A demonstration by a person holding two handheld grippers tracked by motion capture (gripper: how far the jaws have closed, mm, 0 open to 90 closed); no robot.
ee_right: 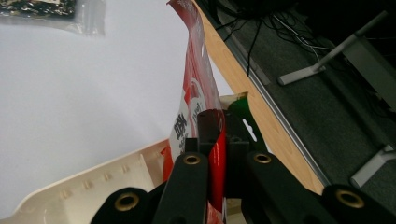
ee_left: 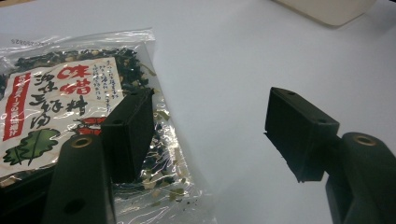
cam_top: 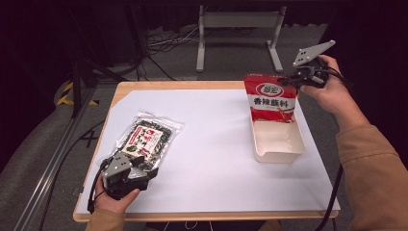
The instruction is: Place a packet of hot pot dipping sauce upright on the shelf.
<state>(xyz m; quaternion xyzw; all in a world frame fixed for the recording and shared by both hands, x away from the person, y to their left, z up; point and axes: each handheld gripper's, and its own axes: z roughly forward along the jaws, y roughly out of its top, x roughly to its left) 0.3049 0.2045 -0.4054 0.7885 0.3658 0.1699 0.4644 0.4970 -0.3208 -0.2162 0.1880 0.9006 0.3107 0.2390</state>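
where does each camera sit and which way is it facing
High view: above the person's side of the table, facing forward and down; both forearms, left gripper, right gripper.
Left gripper view: rides the left gripper, facing the seaweed packet; open jaws.
Right gripper view: rides the right gripper, facing along the table edge; jaws clamp the red pouch.
Shared: the cream tray.
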